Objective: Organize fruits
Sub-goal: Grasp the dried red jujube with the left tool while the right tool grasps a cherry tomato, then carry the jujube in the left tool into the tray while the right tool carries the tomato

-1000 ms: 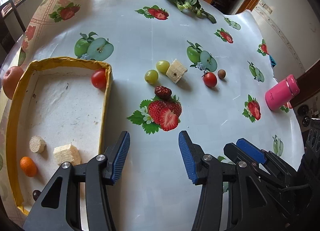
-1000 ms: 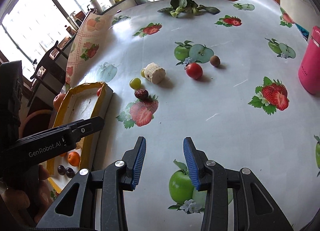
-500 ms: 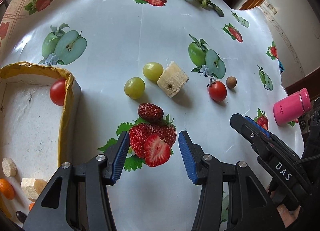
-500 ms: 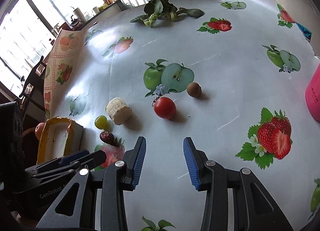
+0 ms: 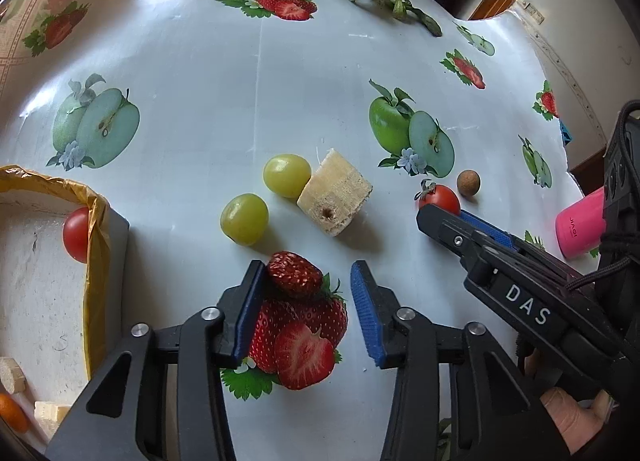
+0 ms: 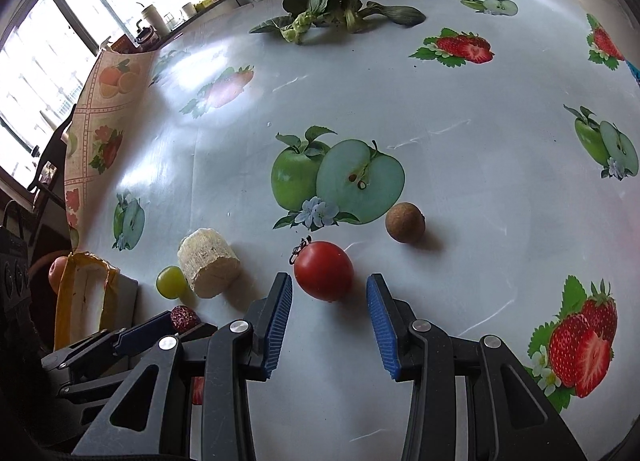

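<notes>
A dark red wrinkled fruit [image 5: 294, 275] lies on the fruit-print tablecloth between the jaws of my left gripper [image 5: 308, 281]. The jaws are closing; the left pad touches the fruit and a gap remains at the right pad. My right gripper [image 6: 329, 279] stands open with a red tomato [image 6: 323, 275] between its fingertips, and neither pad touches it. In the left wrist view the right gripper [image 5: 460, 221] lies just in front of that tomato [image 5: 440, 197]. The yellow-rimmed tray [image 5: 96, 261] at the left holds another tomato [image 5: 76, 234] and some pieces.
Two green grapes [image 5: 287, 174] [image 5: 244, 218] and a pale cut chunk [image 5: 335, 199] lie just beyond the left gripper. A small brown round fruit [image 6: 405, 222] sits beyond the tomato. Leafy greens [image 6: 320, 9] lie at the far edge, and a pink bottle [image 5: 580, 229] stands at the right.
Both grippers moved forward and lower over the table. The left jaws narrowed around the dark red fruit. The right gripper came up to the tomato with its gap unchanged.
</notes>
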